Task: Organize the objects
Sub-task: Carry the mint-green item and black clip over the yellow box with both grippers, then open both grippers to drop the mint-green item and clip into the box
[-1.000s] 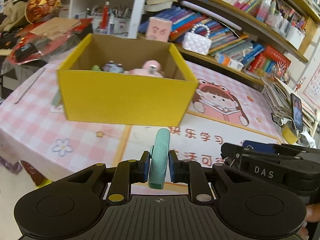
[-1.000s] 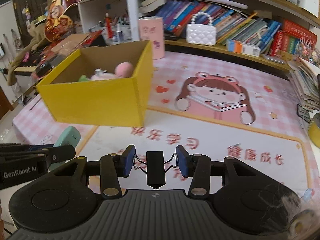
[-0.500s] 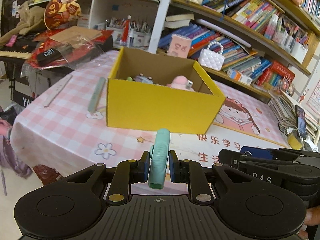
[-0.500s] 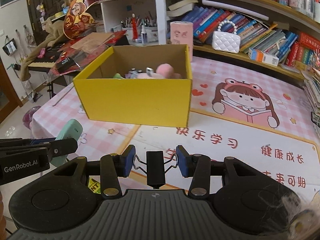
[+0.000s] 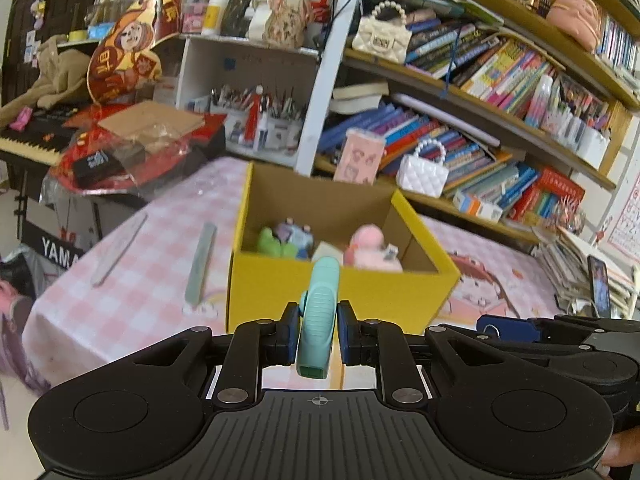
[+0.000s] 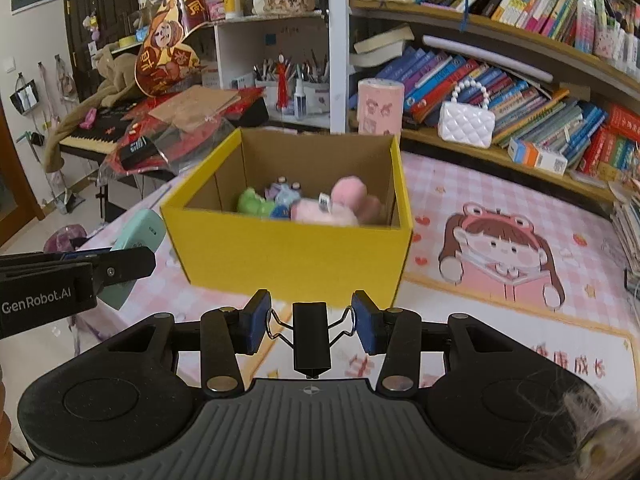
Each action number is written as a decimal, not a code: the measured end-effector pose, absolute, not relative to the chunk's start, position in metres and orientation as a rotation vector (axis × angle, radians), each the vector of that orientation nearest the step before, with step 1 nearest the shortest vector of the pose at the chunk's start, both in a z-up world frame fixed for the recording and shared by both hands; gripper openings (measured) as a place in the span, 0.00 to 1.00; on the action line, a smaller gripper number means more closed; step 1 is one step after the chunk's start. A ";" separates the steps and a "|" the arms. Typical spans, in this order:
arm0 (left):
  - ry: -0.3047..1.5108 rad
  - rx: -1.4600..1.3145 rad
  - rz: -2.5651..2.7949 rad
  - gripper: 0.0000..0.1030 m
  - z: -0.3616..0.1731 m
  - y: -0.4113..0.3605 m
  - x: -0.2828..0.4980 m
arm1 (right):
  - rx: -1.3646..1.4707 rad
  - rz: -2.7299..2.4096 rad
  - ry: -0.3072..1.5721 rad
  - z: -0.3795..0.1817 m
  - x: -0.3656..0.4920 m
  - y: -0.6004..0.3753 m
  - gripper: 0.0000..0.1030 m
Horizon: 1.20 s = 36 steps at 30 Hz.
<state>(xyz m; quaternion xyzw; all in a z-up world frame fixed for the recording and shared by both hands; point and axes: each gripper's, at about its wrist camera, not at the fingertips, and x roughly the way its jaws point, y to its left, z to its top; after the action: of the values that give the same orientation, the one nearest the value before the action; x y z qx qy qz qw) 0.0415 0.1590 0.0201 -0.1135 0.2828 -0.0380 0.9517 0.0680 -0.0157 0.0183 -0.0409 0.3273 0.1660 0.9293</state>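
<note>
L tool (image 5: 319, 334) clamped on mint-green plastic gadget (image 5: 319, 312), upright betw. pads; yellow box (image 5: 340, 292) at 12 o'clock on pink worktop (image 5: 132, 296), plush toys (image 5: 372, 248) inside; R tool (image 6: 311, 322) pinching black binder clip (image 6: 311, 336) by its wire arms, box at 12 o'clock too.

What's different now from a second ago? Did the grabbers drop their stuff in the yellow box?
Nothing was dropped. Both grippers lifted: the yellow box sits lower in both views, and its toys show more. The left gripper stays clamped on the mint-green gadget, and the right gripper keeps hold of the black binder clip. The box and toys stayed put.
</note>
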 end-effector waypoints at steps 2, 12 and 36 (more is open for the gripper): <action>0.564 -0.240 -0.082 0.17 0.024 0.162 0.050 | -0.082 0.342 0.654 0.025 0.078 -0.013 0.41; 0.550 -0.208 -0.052 0.17 0.034 0.160 0.122 | -0.050 0.300 0.534 0.060 0.168 -0.002 0.41; 0.655 -0.094 0.068 0.58 -0.008 0.144 0.189 | -0.007 0.451 0.794 -0.004 0.286 0.041 0.52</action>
<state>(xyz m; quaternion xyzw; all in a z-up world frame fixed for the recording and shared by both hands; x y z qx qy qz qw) 0.1886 0.1443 -0.0083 -0.0460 0.3217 0.0334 0.9451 0.2863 0.0415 -0.0038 -0.0033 0.3831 0.2178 0.8976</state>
